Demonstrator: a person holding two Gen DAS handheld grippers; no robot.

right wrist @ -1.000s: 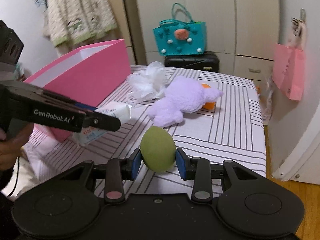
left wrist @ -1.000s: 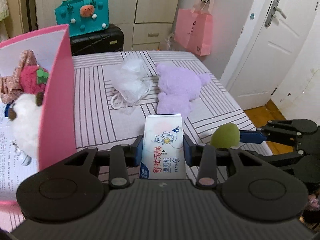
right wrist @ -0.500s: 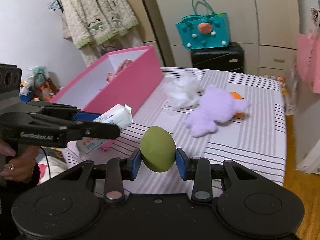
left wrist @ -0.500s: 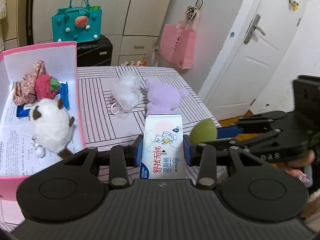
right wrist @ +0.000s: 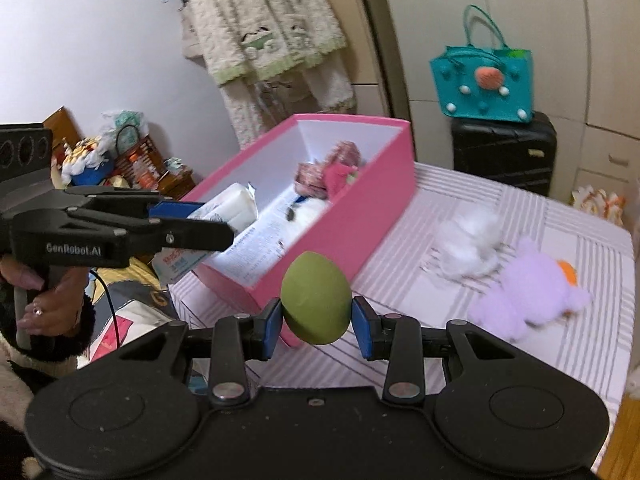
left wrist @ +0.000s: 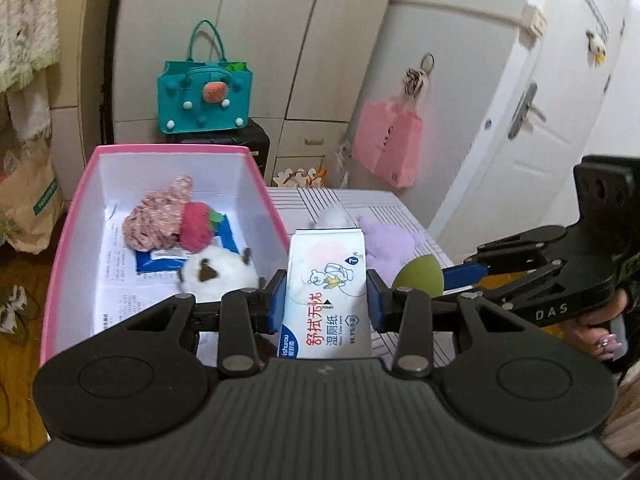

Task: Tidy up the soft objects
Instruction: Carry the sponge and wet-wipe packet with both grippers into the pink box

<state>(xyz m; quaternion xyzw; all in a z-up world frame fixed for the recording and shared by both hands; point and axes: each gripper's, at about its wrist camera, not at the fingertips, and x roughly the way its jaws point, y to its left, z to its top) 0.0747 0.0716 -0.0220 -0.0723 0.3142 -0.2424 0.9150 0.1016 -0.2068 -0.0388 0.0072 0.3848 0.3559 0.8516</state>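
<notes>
Pinching a wipes pack (left wrist: pixel 326 300), the left gripper (left wrist: pixel 326 306) was held nearer the pink box (left wrist: pixel 168 152), just beyond and leftward; a green sponge (right wrist: pixel 316 298) was clamped by the right gripper (right wrist: pixel 316 322), farther off.

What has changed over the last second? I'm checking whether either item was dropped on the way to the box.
Neither was dropped. Both grippers rose and swung toward the pink box, whose inside now shows. The left gripper still clamps the wipes pack; the right gripper still clamps the green sponge. The purple plush and white puff stayed on the striped table.
</notes>
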